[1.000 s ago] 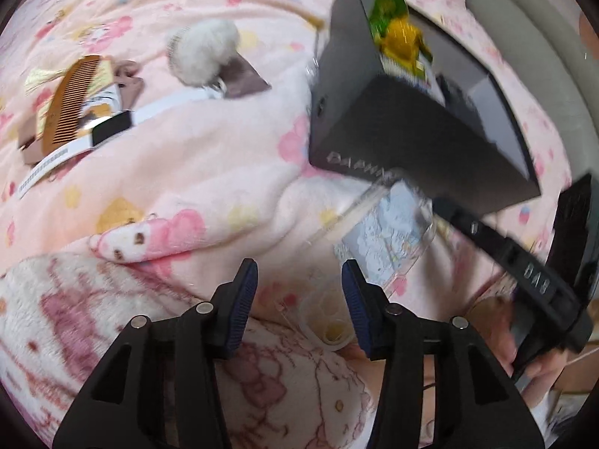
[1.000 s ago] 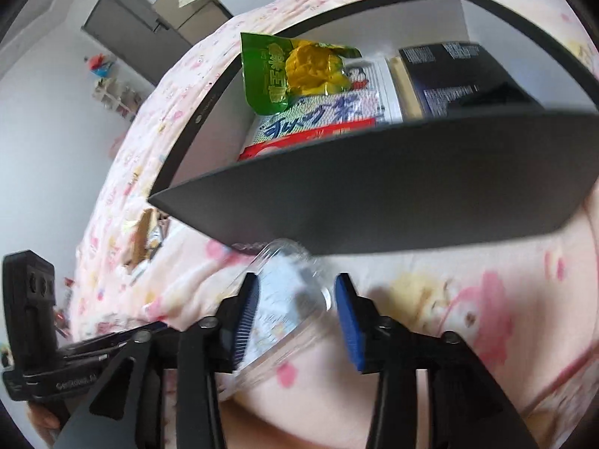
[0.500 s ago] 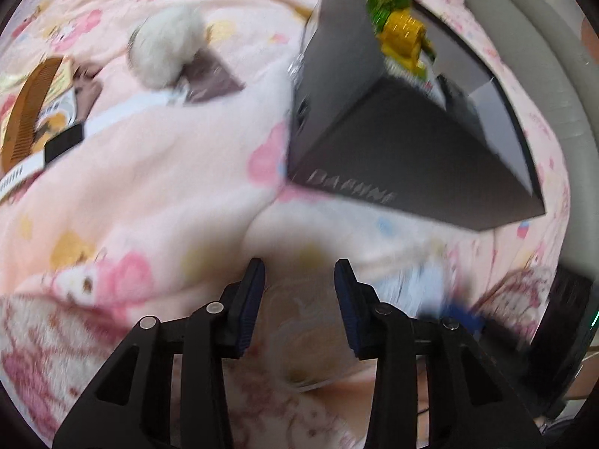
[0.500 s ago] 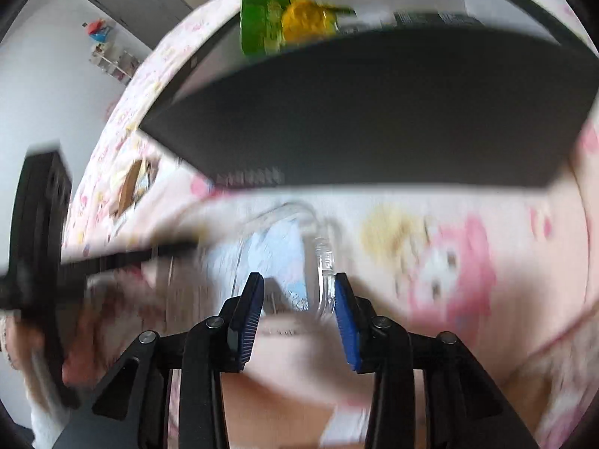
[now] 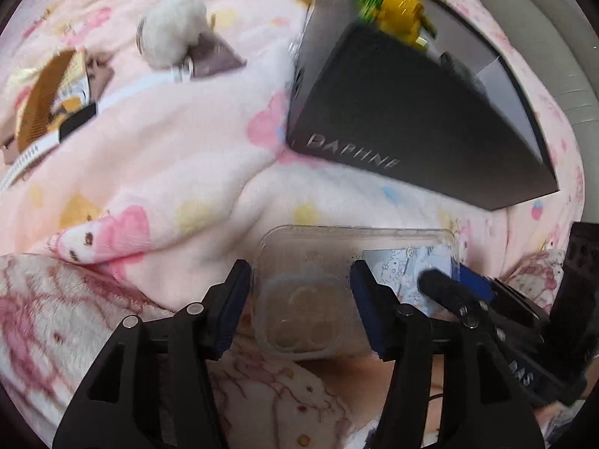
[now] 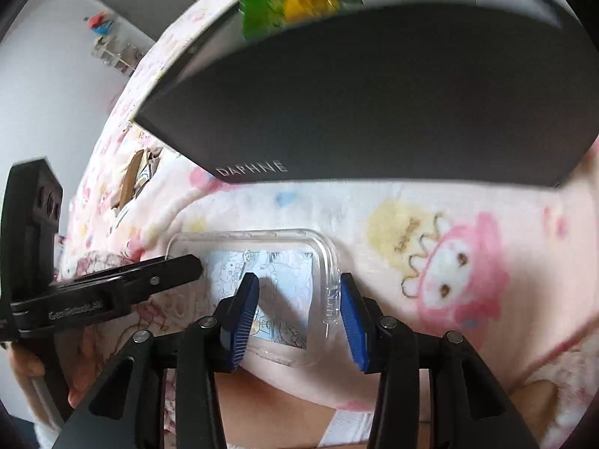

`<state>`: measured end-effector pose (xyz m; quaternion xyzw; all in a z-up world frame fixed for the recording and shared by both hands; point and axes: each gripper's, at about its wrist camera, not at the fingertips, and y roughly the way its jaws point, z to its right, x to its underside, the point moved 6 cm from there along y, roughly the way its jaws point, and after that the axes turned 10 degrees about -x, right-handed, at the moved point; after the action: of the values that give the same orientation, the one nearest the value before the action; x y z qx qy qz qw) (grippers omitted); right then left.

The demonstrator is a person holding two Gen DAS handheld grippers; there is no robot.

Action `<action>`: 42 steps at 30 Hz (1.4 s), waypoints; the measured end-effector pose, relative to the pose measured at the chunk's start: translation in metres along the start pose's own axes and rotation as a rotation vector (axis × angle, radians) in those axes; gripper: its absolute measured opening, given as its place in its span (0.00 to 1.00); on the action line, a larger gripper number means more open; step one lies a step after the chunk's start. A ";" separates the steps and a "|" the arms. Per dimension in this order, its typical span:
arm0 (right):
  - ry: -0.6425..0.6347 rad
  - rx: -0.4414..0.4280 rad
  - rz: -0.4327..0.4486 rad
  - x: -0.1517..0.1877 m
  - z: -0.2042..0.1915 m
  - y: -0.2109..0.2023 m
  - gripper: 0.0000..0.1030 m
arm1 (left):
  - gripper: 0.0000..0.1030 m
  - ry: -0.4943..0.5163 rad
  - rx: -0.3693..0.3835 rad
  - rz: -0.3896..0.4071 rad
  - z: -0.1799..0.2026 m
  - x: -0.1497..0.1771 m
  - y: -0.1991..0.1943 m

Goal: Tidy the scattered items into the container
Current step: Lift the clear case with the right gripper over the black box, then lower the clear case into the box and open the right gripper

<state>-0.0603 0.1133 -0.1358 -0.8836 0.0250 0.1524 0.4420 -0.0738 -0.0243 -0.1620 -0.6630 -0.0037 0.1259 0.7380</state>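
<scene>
- "DAPHNE" stands in pale capital letters on the near side wall of the dark box (image 6: 374,104), toward its lower left corner, at about 11 o'clock from the right hand-held gripper (image 6: 297,314).
- The same word shows on the box (image 5: 411,123) in the left wrist view, blurred but legible, at about 1 o'clock from the left hand-held gripper (image 5: 301,301).
- A white brand line runs along the left hand-held gripper's arm (image 6: 75,305) at 9 o'clock in the right wrist view; it starts with "Gen", the rest too blurred to read.
- White characters on the right hand-held gripper's arm (image 5: 524,374) cannot be read for sure.
</scene>
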 end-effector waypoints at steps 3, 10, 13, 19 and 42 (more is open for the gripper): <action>-0.023 -0.015 0.050 -0.004 0.000 -0.032 0.37 | 0.50 -0.013 0.094 0.050 0.005 -0.001 -0.031; -0.116 -0.052 0.282 -0.051 -0.027 -0.128 0.37 | 0.49 0.047 0.169 0.288 0.060 -0.048 -0.117; -0.163 -0.031 0.345 -0.095 -0.025 -0.144 0.37 | 0.49 0.064 0.183 0.317 0.081 -0.092 -0.126; -0.141 -0.018 0.231 -0.161 0.010 -0.103 0.37 | 0.50 0.053 0.093 0.254 0.088 -0.144 -0.091; -0.159 0.066 0.114 -0.150 0.052 -0.040 0.39 | 0.48 0.218 -0.129 0.179 0.115 -0.155 -0.024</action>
<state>-0.2089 0.1647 -0.0904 -0.8507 0.0449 0.2460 0.4623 -0.2390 0.0569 -0.0993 -0.7166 0.1274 0.1178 0.6756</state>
